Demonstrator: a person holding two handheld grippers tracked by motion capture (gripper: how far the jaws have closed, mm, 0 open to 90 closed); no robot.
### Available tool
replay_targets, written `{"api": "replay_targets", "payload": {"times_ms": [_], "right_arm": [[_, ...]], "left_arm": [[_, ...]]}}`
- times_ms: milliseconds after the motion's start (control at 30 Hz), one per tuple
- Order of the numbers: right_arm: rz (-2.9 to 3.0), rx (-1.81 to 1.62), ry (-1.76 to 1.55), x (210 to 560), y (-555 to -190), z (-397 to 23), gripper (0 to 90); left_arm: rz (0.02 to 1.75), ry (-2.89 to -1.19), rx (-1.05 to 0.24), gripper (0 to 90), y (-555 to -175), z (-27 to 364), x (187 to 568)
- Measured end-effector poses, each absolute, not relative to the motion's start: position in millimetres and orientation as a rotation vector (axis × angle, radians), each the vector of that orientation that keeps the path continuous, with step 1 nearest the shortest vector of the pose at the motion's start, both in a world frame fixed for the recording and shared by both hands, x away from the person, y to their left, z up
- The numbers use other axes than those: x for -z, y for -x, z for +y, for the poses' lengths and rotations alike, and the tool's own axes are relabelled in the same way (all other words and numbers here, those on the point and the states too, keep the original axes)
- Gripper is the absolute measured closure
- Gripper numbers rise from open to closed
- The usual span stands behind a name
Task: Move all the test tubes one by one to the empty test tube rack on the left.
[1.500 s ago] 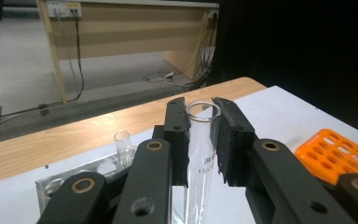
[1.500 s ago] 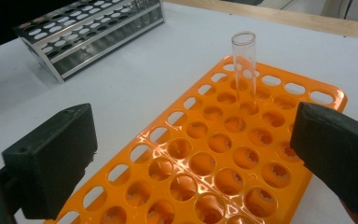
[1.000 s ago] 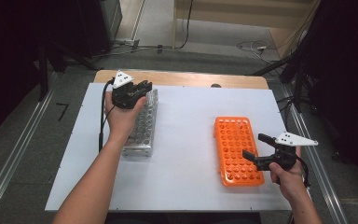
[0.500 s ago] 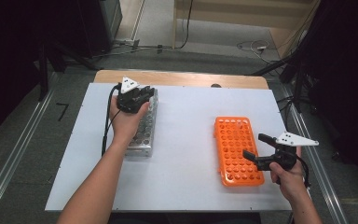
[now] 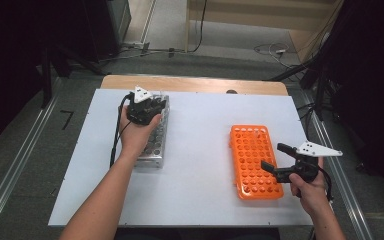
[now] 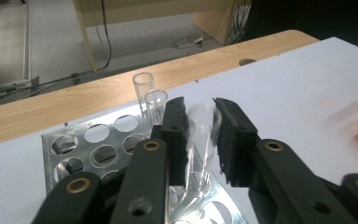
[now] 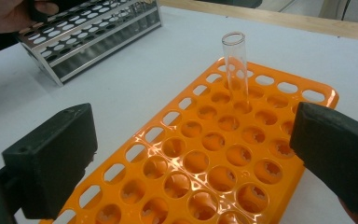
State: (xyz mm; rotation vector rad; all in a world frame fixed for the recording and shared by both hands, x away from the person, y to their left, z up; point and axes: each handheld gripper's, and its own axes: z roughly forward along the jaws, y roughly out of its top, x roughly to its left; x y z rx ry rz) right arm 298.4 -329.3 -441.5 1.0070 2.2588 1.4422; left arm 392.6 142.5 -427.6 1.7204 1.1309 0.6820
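A clear glass test tube [image 6: 204,140] stands in a hole at the far end of the metal rack [image 5: 156,145], on the left half of the white table [image 5: 200,130]. The left gripper [image 6: 199,135] brackets this tube with a pad on either side; the tube is blurred, and whether the pads actually press the glass cannot be told. Two more empty tubes [image 6: 150,100] stand in holes just beyond it. On the right half of the table lies the orange rack [image 5: 252,160], which carries a single upright tube [image 7: 235,70] near its far end. The right gripper [image 5: 280,160] hovers at the near right corner of that rack, jaws spread wide and holding nothing. Judged risks: a grip set high on smooth glass may let the tube slip or tilt during lifting; a lift not in line with the hole could drag the tube against the metal edge and shift the unrestrained rack; the neighbouring tubes stand close enough to be knocked by the far pad.
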Motion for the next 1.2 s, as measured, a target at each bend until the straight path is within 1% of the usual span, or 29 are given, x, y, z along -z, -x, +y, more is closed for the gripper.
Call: {"api": "replay_targets", "payload": {"times_ms": [233, 300, 567, 667, 800, 900, 1100, 1167, 1200], "right_arm": [[2.263, -1.439, -1.004, 442, -299, -328, 0.0], [2.263, -1.444, -1.004, 443, -299, -328, 0.0], [2.259, -1.450, -1.010, 444, -301, -326, 0.0], [2.260, -1.448, -1.007, 444, -303, -323, 0.0], [2.267, -1.440, -1.009, 445, -305, -319, 0.0], [2.268, -1.442, -1.012, 446, -307, -318, 0.0], [2.268, -1.437, -1.008, 447, -312, -315, 0.0], [2.271, -1.433, -1.017, 446, -315, -315, 0.0], [2.273, -1.438, -1.018, 447, -317, -315, 1.8]], "left_arm": [[1.133, -1.693, -0.650, 57.2, -388, 147, 424], [1.122, -1.674, -0.627, 50.7, -383, 148, 422], [1.080, -1.650, -0.544, 18.6, -354, 150, 413], [1.065, -1.631, -0.530, 12.0, -339, 152, 411], [1.040, -1.613, -0.518, 8.2, -319, 157, 411], [1.010, -1.589, -0.481, 7.1, -304, 163, 412], [0.972, -1.568, -0.473, 2.1, -273, 167, 414], [0.957, -1.566, -0.467, 1.9, -263, 168, 415], [0.950, -1.563, -0.462, 1.0, -259, 168, 415]]}}
